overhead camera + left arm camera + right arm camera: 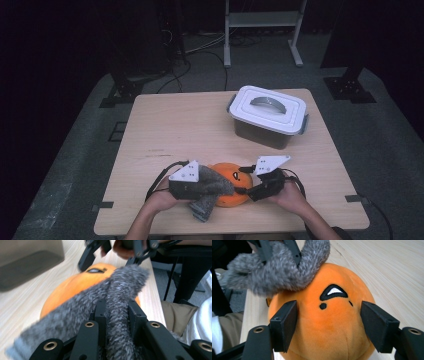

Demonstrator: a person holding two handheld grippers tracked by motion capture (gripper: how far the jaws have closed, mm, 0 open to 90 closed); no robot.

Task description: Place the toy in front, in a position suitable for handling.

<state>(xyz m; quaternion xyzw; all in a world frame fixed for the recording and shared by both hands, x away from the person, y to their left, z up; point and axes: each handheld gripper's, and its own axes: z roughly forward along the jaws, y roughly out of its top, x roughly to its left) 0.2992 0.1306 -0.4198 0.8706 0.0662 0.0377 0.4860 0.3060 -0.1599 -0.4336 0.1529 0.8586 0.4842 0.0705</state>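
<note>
Grey cloth pinched tight, orange plush braced for a wipe.

Clenched hard on the fuzzy grey cloth with the left gripper, folded so a soft pad hangs over the plush's top. Spread wide around the orange plush with the right gripper, pads at either flank, contact impossible to tell, probably to stop rolling. Parked at the near edge of the table; lidded white bin well apart, far right.
</note>
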